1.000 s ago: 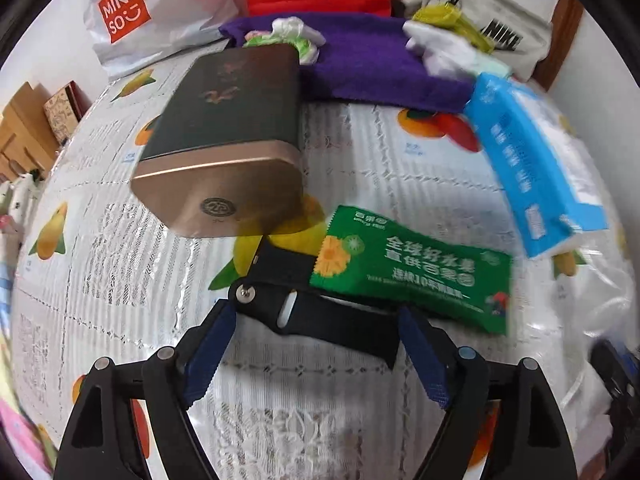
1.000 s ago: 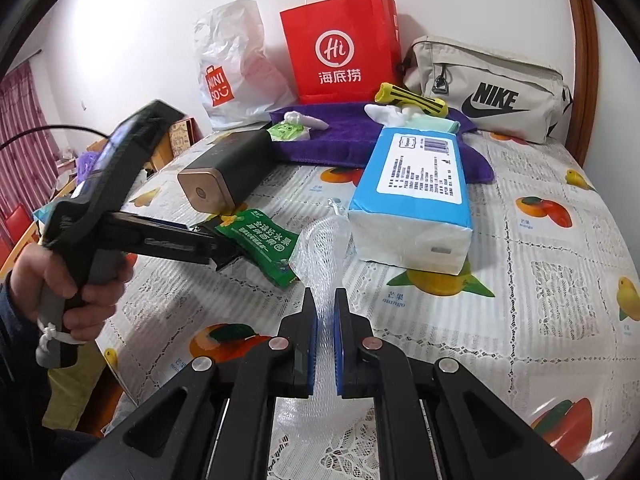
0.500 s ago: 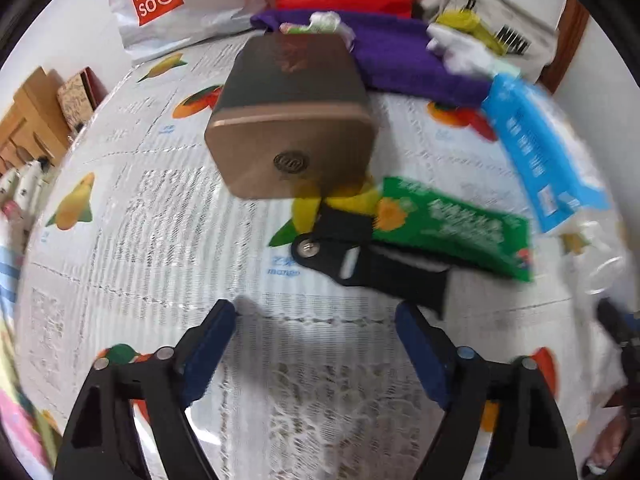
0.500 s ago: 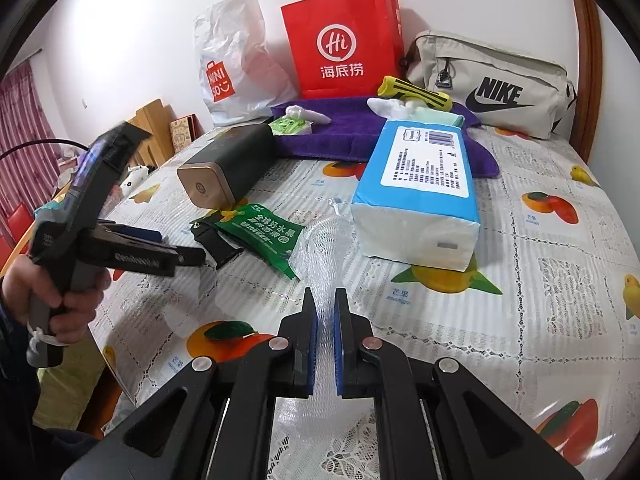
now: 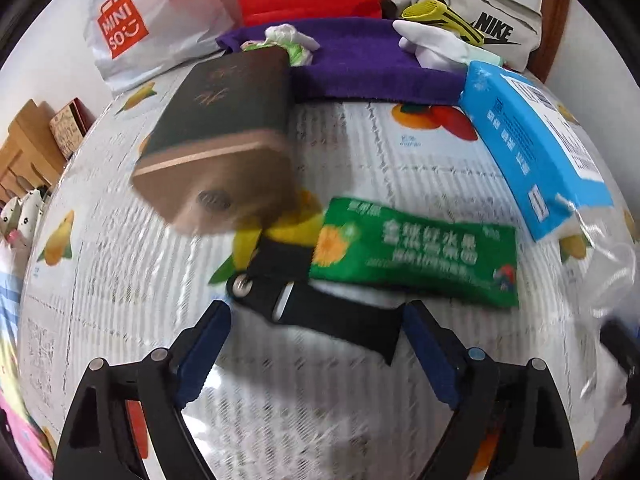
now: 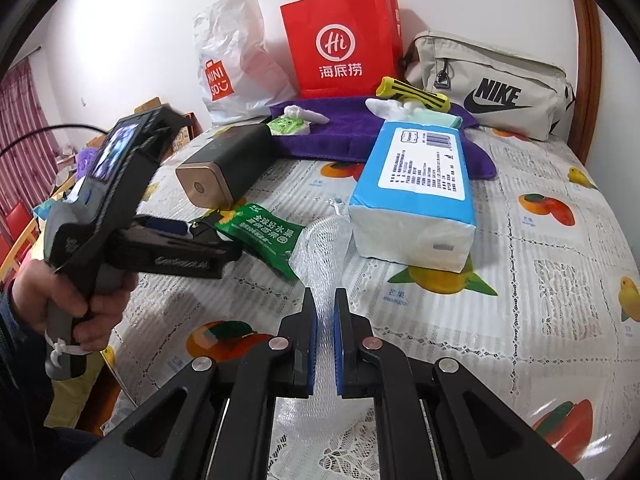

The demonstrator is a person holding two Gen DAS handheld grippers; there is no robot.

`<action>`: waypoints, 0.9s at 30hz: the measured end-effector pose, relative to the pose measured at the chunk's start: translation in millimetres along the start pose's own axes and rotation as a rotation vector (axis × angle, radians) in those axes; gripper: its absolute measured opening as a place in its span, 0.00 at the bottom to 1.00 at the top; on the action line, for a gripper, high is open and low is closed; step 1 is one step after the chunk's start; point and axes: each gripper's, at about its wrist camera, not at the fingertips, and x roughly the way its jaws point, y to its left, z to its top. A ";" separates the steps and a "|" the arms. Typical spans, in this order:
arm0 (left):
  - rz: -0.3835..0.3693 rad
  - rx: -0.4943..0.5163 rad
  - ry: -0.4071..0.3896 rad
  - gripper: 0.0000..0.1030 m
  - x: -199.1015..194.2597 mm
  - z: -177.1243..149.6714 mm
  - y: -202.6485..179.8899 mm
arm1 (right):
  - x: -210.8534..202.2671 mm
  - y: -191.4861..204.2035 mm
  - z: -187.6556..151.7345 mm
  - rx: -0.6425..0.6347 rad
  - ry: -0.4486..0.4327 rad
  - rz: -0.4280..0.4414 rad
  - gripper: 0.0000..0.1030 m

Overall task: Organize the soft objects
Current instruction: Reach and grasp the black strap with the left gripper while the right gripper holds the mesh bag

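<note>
Our right tool [image 6: 326, 312] pinched the clear mesh sleeve [image 6: 320, 248]. At twelve o'clock stood the red "Hi" bag [image 6: 342, 48], "MINISO" bag [image 6: 232, 60] and "NIKE" pouch [image 6: 492, 84]. Our left tool [image 5: 316, 316], empty, was widening over the black strap [image 5: 320, 308].

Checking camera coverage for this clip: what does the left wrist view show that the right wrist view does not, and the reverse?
Only the left wrist view: the left claw from behind, jaws opening with nothing between them, just short of the black strap.

Only the right wrist view: the right claw shut on clear mesh wrap, and the person's hand holding the other tool.

Both: green packet, dark box, blue tissue pack, purple towel, red bag.
</note>
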 end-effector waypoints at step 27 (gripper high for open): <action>0.018 -0.109 0.001 0.83 -3.3 -19.9 47.9 | -0.3 -2.8 -0.5 -0.016 0.010 -0.031 0.07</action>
